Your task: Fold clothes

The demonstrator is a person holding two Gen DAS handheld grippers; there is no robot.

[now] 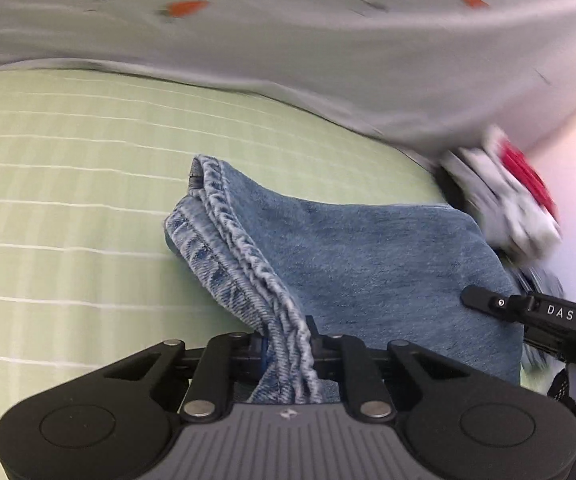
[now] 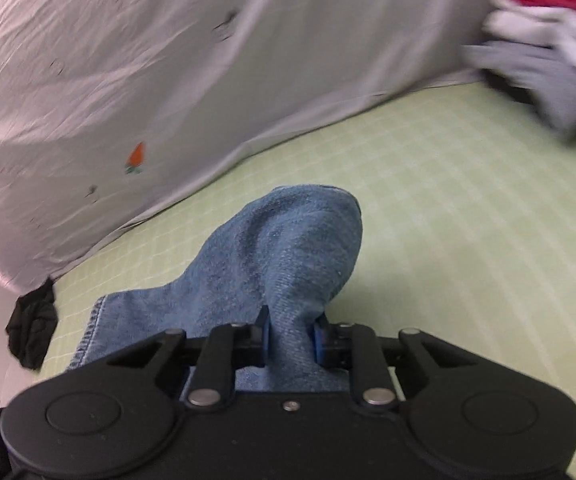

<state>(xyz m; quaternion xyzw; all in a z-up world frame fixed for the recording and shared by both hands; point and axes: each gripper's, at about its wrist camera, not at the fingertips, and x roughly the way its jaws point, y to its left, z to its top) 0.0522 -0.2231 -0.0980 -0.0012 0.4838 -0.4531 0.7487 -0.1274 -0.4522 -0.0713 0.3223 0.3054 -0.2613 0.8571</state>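
Two tools point(image 1: 285, 344) point(image 2: 290, 334) gripping jeans point(image 1: 368, 248), green sheet point(image 1: 67, 200)

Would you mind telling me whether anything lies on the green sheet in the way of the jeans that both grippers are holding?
Nothing visible does. The left gripper and right gripper are both shut on the jeans, and the green sheet ahead is bare. The stack of clothes sits off at its far edge.
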